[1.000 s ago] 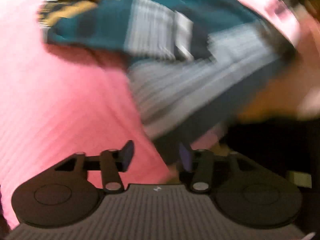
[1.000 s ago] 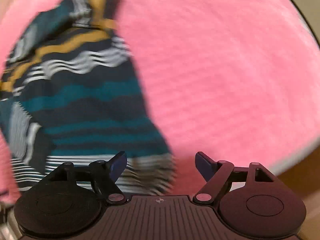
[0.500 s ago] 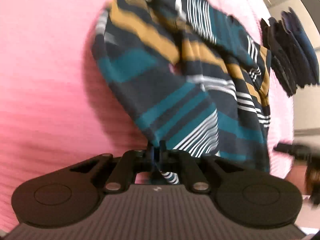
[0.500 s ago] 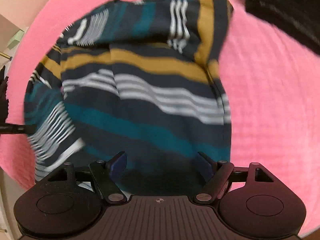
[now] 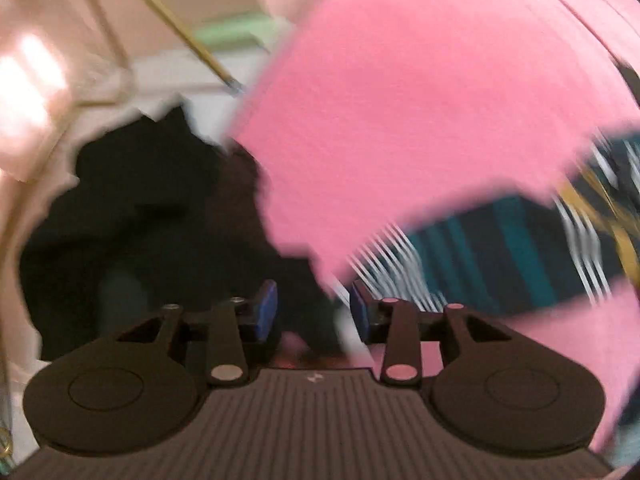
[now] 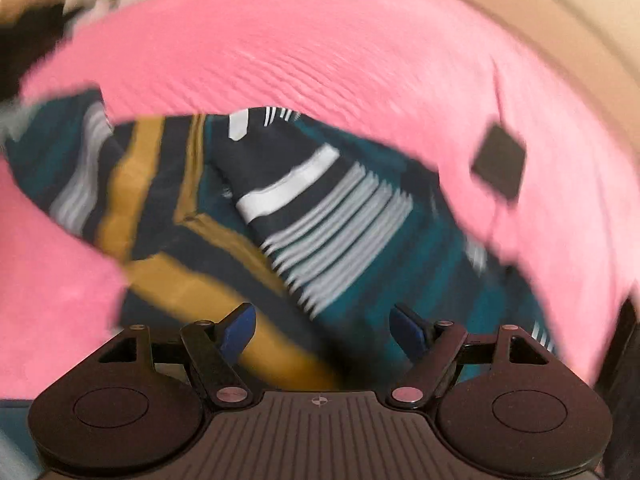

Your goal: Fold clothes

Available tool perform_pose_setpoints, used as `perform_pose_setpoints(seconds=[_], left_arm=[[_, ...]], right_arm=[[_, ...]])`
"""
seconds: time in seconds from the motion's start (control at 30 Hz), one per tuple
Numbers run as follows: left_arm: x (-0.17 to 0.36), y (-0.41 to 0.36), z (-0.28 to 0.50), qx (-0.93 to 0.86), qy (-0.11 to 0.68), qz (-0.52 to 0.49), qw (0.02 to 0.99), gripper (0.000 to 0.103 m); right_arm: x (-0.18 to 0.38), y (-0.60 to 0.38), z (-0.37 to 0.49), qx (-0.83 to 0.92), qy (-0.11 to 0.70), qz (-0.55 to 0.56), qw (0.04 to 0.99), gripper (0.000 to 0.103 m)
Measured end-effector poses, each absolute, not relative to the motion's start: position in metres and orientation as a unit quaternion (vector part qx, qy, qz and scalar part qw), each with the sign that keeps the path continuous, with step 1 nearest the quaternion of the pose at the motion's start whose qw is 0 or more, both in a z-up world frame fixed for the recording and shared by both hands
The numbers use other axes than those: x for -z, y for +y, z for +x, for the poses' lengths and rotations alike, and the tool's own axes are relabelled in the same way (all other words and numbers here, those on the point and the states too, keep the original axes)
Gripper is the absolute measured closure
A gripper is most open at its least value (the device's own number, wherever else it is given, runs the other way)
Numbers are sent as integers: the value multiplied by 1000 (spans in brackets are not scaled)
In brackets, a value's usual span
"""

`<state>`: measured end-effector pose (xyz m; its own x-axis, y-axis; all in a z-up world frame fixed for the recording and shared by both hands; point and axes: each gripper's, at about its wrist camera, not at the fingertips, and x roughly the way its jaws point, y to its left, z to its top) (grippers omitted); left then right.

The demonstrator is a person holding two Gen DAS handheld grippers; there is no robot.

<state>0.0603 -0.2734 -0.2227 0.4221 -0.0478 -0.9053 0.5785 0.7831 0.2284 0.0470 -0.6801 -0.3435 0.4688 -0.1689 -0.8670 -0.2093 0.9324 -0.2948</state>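
Note:
A striped shirt [image 6: 304, 216] in navy, teal, mustard and white lies crumpled on the pink bed cover [image 6: 320, 60]. My right gripper [image 6: 322, 330] hovers open just above its near edge, nothing between the fingers. In the left wrist view the same shirt [image 5: 492, 248] shows blurred at the right. My left gripper [image 5: 314, 312] is open at the corner of the bed, pointing off its edge toward a dark heap of clothes [image 5: 140, 220], with nothing held.
The pink cover's corner [image 5: 400, 100] ends near the left gripper; beyond it lie a pale floor and a thin yellow rod [image 5: 180, 28]. A small black square object [image 6: 498, 164] rests on the cover right of the shirt. Both views are motion-blurred.
The left gripper was shut on the shirt half a second ago; it has let go, opened and swung left off the bed corner. The right gripper stayed open and shifted over the shirt.

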Motion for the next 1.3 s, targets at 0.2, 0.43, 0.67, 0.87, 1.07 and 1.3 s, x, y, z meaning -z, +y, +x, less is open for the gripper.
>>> perform_pose_setpoints(seconds=[0.2, 0.43, 0.67, 0.87, 1.07, 1.3], left_arm=[[266, -293, -34, 239, 573, 247, 744, 63], [249, -365, -76, 308, 531, 273, 741, 64], [237, -447, -95, 345, 495, 281, 747, 62], [252, -465, -129, 343, 506, 299, 733, 61], [279, -432, -154, 359, 542, 305, 696, 61], [310, -393, -185, 376, 582, 310, 651, 61]], right_arm=[[357, -687, 42, -12, 492, -237, 838, 99], [227, -819, -99, 211, 368, 12, 905, 99], [239, -1009, -328, 535, 373, 168, 739, 87], [289, -1024, -392, 528, 388, 287, 699, 38], [339, -944, -355, 318, 449, 375, 746, 38], [364, -853, -349, 202, 531, 342, 749, 38]])
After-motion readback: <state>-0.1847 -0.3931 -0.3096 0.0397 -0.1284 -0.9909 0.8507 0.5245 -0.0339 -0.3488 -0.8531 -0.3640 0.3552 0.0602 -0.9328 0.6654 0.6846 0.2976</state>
